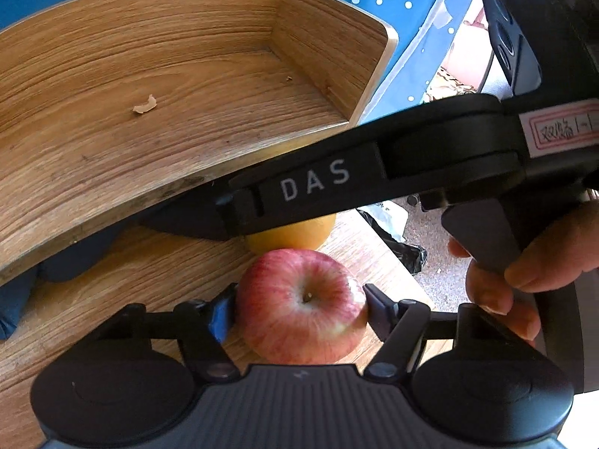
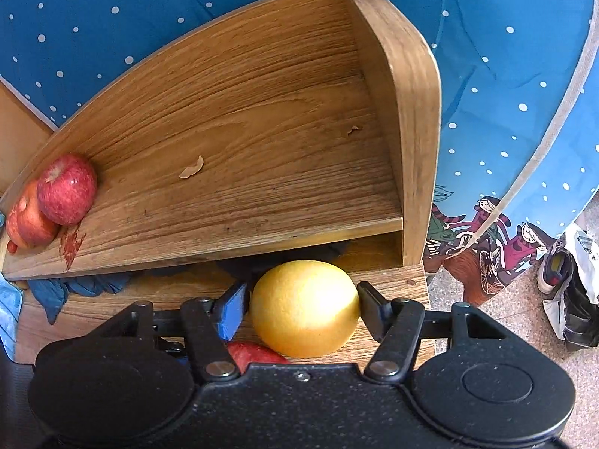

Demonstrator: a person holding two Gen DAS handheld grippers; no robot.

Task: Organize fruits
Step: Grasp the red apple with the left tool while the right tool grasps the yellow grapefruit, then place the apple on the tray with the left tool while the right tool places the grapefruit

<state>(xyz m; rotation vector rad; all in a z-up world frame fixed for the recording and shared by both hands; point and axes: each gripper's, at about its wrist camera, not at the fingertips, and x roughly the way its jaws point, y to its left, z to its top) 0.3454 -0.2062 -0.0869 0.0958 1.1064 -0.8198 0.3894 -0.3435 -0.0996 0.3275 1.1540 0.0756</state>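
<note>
Left wrist: shelf (image 1: 168, 86) (wooden) ahead

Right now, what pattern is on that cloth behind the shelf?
Blue cloth with white dots; right wrist view.

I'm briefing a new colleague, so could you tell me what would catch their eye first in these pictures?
Each tool grips a fruit above the wooden table: the left tool is shut on a red apple, the right tool on a yellow orange. Behind them stands a wooden shelf with two more apples at its left end.
</note>
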